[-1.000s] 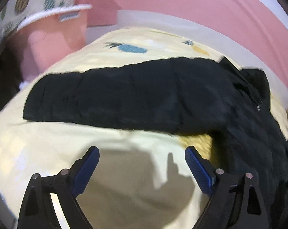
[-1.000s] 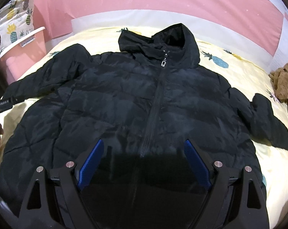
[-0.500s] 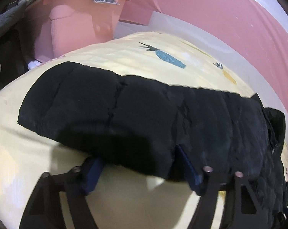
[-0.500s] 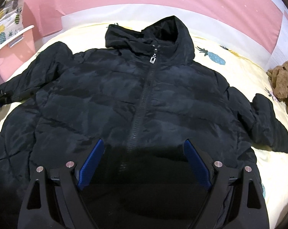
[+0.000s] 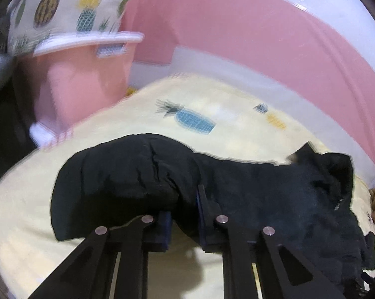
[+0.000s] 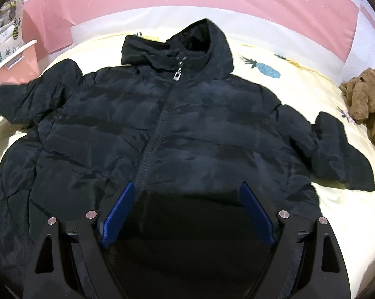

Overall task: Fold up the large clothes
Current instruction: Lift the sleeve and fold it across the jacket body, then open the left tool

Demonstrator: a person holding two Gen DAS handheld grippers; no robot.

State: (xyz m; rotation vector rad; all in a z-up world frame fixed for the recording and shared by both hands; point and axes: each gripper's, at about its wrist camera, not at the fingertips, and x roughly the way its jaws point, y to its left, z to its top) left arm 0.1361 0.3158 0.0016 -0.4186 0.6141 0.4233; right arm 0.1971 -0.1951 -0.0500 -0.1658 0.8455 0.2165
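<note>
— My left wrist view sits low, close against the jacket's sleeve [image 5: 127, 174], facing the pink bin [image 5: 85, 82].
— My right looks down from higher over the jacket [image 6: 162, 129]; both share the bed [image 6: 299, 82].

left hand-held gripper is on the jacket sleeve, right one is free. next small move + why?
Probably carry the sleeve across onto the jacket's front. The left hand-held gripper is closing with sleeve fabric bunched between its fingers, the jacket lies flat and zipped, and the right hand-held gripper hovers open, empty.
</note>
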